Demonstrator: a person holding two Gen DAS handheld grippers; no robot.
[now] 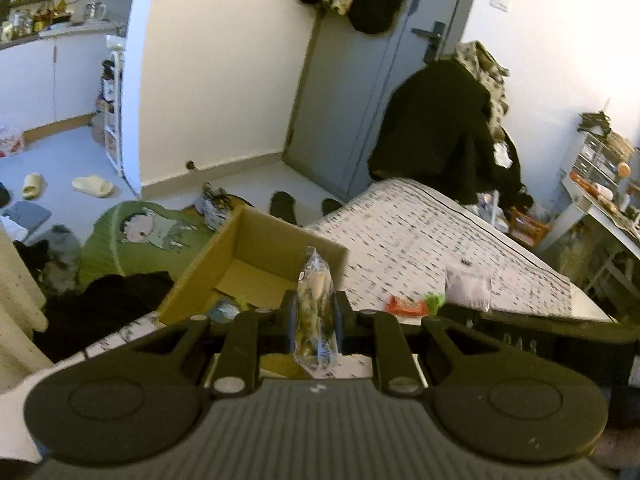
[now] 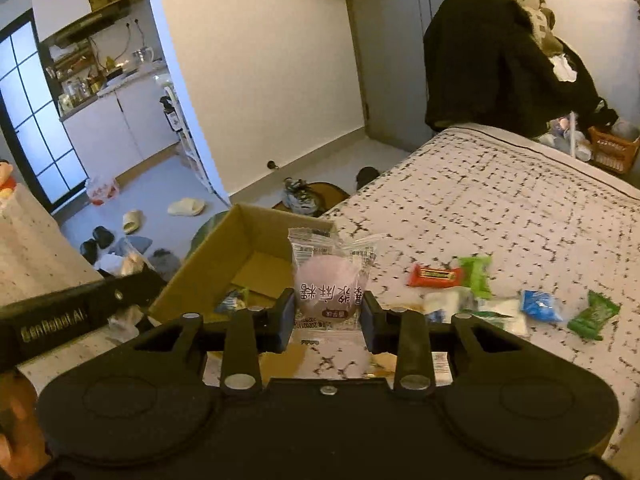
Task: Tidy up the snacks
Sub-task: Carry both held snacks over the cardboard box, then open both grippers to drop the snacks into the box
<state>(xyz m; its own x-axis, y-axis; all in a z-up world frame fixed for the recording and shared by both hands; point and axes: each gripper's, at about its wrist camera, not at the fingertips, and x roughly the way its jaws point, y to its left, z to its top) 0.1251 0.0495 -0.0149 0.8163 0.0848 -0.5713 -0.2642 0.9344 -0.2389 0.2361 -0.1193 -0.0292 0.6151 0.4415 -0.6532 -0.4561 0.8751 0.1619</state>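
An open cardboard box (image 1: 240, 264) sits on the patterned bed, with a few wrapped snacks on its floor; it also shows in the right wrist view (image 2: 224, 256). My left gripper (image 1: 314, 316) is shut on a clear-wrapped snack packet (image 1: 316, 304), held upright over the box's near right corner. My right gripper (image 2: 326, 312) is shut on a clear packet with a round pink mochi (image 2: 330, 288), held beside the box's right wall. Loose snacks lie on the bed: a red bar (image 2: 434, 276), green packets (image 2: 476, 274), a blue packet (image 2: 540, 306).
The bed (image 2: 500, 200) stretches right, with a dark coat (image 2: 492, 60) hung at its far end. The floor at left holds slippers (image 2: 186, 207), shoes and clothes. A grey door (image 1: 360, 100) stands behind. The left gripper's body (image 2: 60, 320) shows at left in the right wrist view.
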